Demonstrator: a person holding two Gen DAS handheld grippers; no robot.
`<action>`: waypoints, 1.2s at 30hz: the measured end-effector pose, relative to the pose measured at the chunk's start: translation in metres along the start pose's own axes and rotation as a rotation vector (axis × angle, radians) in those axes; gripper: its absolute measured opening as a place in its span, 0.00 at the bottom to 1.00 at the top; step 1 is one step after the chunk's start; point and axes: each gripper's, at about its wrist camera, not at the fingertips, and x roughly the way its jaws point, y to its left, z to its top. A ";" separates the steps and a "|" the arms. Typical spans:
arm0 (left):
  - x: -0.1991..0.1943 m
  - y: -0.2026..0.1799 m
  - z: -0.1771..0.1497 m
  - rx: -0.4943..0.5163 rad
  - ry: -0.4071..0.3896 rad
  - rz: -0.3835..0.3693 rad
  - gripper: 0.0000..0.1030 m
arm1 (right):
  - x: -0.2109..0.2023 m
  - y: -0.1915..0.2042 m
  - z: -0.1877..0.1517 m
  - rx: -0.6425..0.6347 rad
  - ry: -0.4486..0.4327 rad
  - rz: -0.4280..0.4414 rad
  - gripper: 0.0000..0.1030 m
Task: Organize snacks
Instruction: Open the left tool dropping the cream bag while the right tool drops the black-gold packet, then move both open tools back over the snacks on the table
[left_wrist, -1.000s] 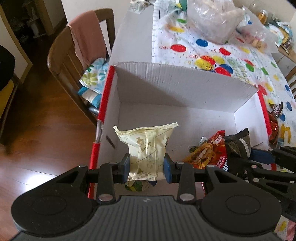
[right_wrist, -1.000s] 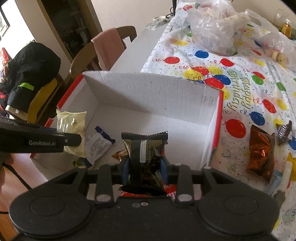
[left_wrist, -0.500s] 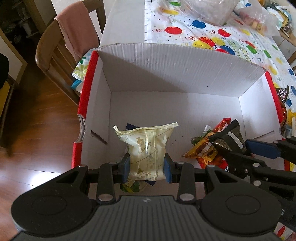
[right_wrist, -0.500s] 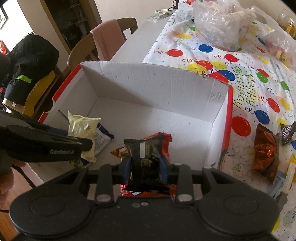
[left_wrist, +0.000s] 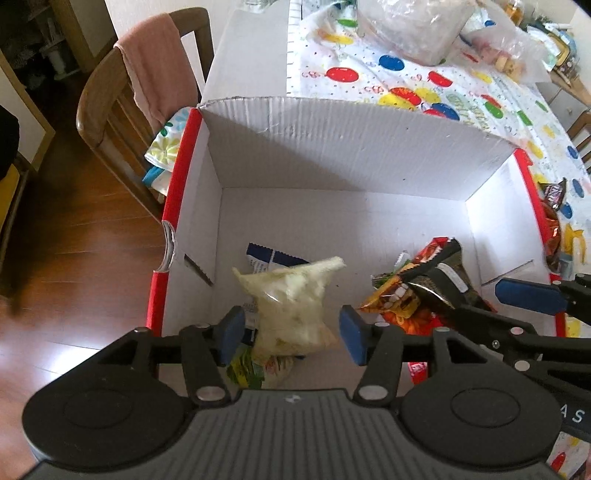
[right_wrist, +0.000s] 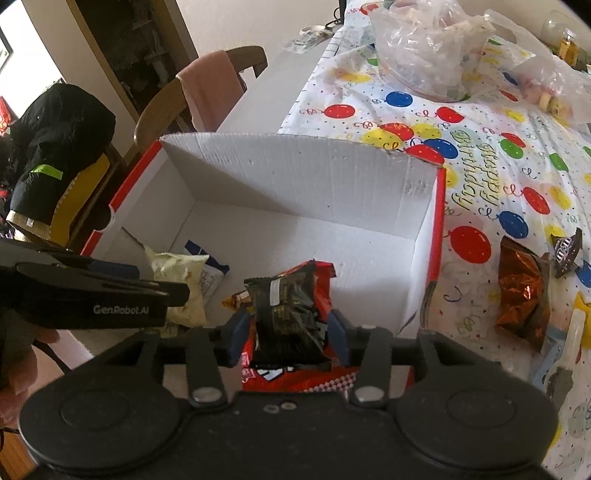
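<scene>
Both grippers are opening since a second ago: left gripper releasing pale packet, right gripper releasing black packet, each upright between parted jaws inside box.

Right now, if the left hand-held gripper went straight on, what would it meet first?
Probably the pale yellow snack bag between its opening jaws, pads clear of it, then the box floor; depth is unclear.
</scene>
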 end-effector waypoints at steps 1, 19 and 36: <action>-0.002 -0.001 -0.001 -0.001 -0.005 -0.002 0.54 | -0.002 0.000 -0.001 0.001 -0.004 0.001 0.47; -0.060 -0.021 -0.023 0.010 -0.181 -0.022 0.70 | -0.061 -0.010 -0.013 0.013 -0.116 0.043 0.74; -0.114 -0.083 -0.050 0.036 -0.392 -0.094 0.76 | -0.138 -0.053 -0.040 0.012 -0.312 0.115 0.99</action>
